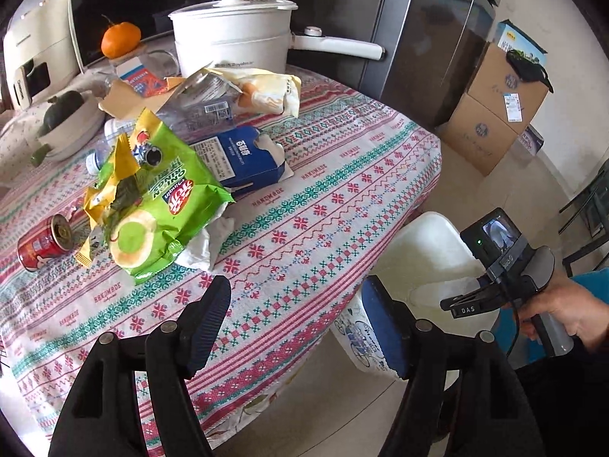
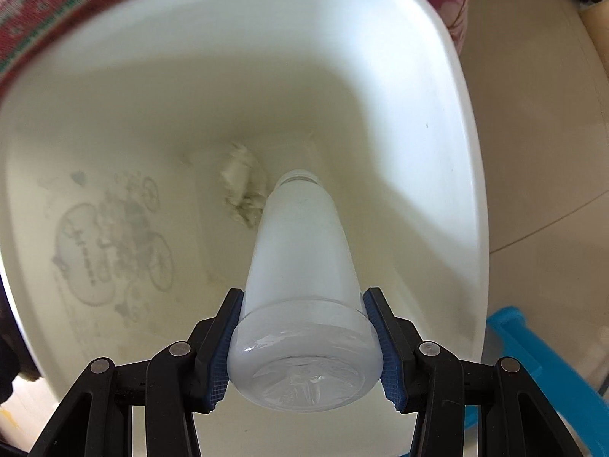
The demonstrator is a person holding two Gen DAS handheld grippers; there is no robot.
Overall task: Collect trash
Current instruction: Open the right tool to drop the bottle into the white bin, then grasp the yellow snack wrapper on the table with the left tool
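Note:
My right gripper (image 2: pixel 304 346) is shut on a frosted white plastic bottle (image 2: pixel 300 266), held neck-down over the mouth of a white trash bin (image 2: pixel 437 76). A crumpled tissue (image 2: pixel 241 190) lies at the bin's bottom. In the left wrist view my left gripper (image 1: pixel 297 327) stands open and empty over the table's near edge. Trash lies on the patterned tablecloth (image 1: pixel 323 198): a green snack bag (image 1: pixel 160 202), a red can (image 1: pixel 42 242) on its side, a blue carton (image 1: pixel 247 160), white tissue (image 1: pixel 207 242), a clear bottle (image 1: pixel 198 106) and a yellowish wrapper (image 1: pixel 266 89). The bin (image 1: pixel 430 251) stands below the table edge.
A white pot (image 1: pixel 236 34), an orange (image 1: pixel 120 40), a bowl with a dark vegetable (image 1: pixel 64 122) and an appliance (image 1: pixel 30 57) stand at the table's back. Cardboard boxes (image 1: pixel 495 110) sit on the floor beside a grey fridge (image 1: pixel 418 38). A hand (image 1: pixel 563 308) holds the right gripper's handle.

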